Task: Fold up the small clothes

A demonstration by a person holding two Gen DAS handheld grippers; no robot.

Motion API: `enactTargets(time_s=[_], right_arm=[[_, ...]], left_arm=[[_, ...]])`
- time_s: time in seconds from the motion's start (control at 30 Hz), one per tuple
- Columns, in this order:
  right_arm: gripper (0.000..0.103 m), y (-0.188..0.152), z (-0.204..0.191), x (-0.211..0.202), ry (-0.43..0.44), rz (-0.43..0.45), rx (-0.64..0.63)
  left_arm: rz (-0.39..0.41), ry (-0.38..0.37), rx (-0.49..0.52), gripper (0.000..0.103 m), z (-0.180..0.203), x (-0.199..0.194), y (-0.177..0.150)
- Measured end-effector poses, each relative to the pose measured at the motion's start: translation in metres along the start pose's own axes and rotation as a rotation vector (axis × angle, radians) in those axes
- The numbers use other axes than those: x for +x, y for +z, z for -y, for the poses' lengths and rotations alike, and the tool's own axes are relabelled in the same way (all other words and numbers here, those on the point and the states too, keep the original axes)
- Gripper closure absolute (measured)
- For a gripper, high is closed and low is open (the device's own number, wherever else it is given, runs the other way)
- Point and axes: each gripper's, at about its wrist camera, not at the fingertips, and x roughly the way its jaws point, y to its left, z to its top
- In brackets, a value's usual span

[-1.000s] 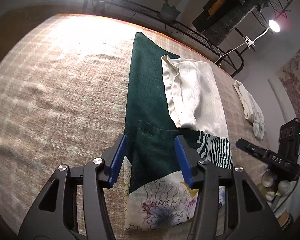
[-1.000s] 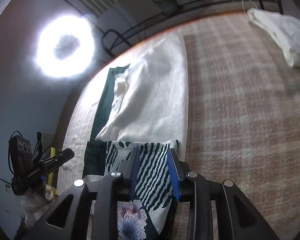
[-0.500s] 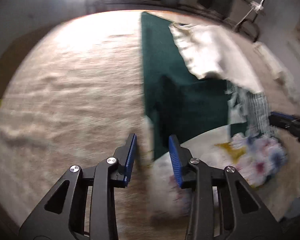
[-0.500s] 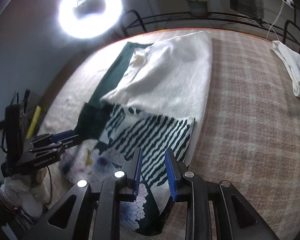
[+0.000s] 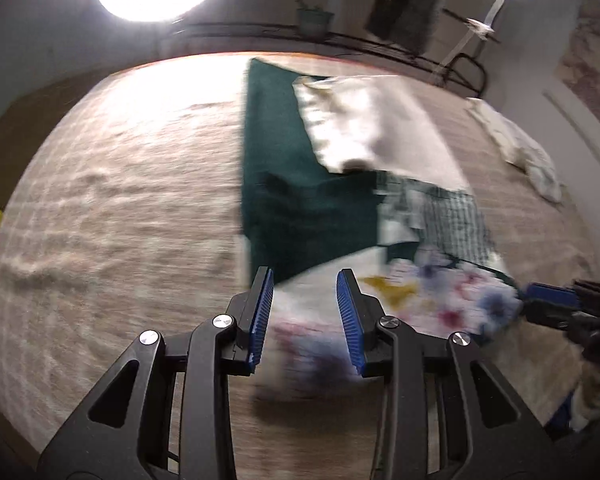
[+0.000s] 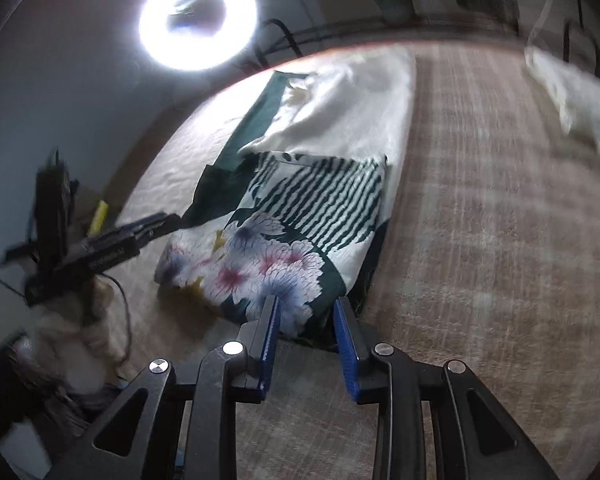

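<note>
A folded patterned garment (image 6: pixel 284 240), dark green with white stripes and flowers, lies on the plaid surface (image 6: pixel 480 220); it also shows in the left wrist view (image 5: pixel 432 288), blurred. It rests on a dark green cloth (image 5: pixel 284 184) and a cream cloth (image 5: pixel 376 128). My left gripper (image 5: pixel 305 312) is open and empty above the garment's near left edge. My right gripper (image 6: pixel 306 338) is open and empty at the garment's near corner, and it shows in the left wrist view (image 5: pixel 556 300) at the right.
A second cream garment (image 5: pixel 520 148) lies crumpled at the far right of the surface, also seen in the right wrist view (image 6: pixel 572 96). A ring light (image 6: pixel 198 20) shines behind the far edge. A metal rail (image 5: pixel 360 44) runs along the back.
Both grippers have let go of the patterned garment and pulled back toward me. The garment now lies folded over on the cloths.
</note>
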Motion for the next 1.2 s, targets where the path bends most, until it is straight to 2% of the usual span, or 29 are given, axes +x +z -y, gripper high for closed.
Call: enactTargets(time_s=[0.07,0.13,0.2,0.27,0.33,0.47,0.53,0.63,0.73,0.83,0.9,1.0,1.03,1.1,1.2], right_arm=[[0.074,-0.002,-0.014,0.003,-0.036,0.015,-0.073],[0.080,-0.005,-0.020,0.015,-0.071,-0.028,-0.108],[0.089,-0.013,-0.014,0.027,-0.151,-0.096,-0.092],[0.090,-0.019,-0.005,0.023,-0.138,-0.102,-0.047],[0.089,-0.021,0.001,0.013,-0.141,-0.114,-0.036],[0.087,-0.016,0.006,-0.012,-0.131,-0.052,-0.042],[0.076,-0.005,0.006,-0.024,-0.120,0.004,-0.053],[0.074,0.016,0.006,-0.036,-0.095,0.072,-0.075],[0.074,0.047,0.014,-0.034,-0.099,0.127,-0.077],[0.074,0.070,0.030,-0.028,-0.104,0.146,-0.031],[0.073,0.089,0.048,-0.022,-0.088,0.152,0.029],[0.065,0.111,0.076,-0.006,-0.054,0.155,0.104],[0.065,0.117,0.084,-0.003,-0.044,0.156,0.125],[0.064,0.133,0.102,0.004,-0.023,0.163,0.163],[0.057,0.155,0.121,0.012,0.017,0.189,0.194]], left_arm=[[-0.004,0.000,0.051,0.067,0.017,0.004,-0.002],[-0.013,0.014,0.083,0.067,0.026,0.011,-0.006],[-0.042,0.039,0.082,0.067,0.025,0.019,-0.012],[-0.071,0.056,0.045,0.067,0.015,0.026,-0.016],[-0.066,0.067,0.011,0.067,0.004,0.027,-0.014],[-0.045,0.096,-0.043,0.067,-0.013,0.020,-0.002],[-0.026,0.094,-0.062,0.067,-0.020,0.015,0.010],[0.010,0.069,-0.083,0.067,-0.029,0.010,0.033],[0.035,0.000,-0.129,0.067,-0.039,0.009,0.060],[0.026,-0.053,-0.169,0.067,-0.050,0.021,0.086],[0.027,-0.046,-0.171,0.067,-0.055,0.033,0.101],[0.023,-0.053,-0.167,0.066,-0.066,0.051,0.123],[0.017,-0.068,-0.175,0.065,-0.071,0.059,0.132],[0.007,-0.107,-0.196,0.053,-0.082,0.073,0.147],[-0.002,-0.136,-0.226,0.053,-0.094,0.096,0.170]])
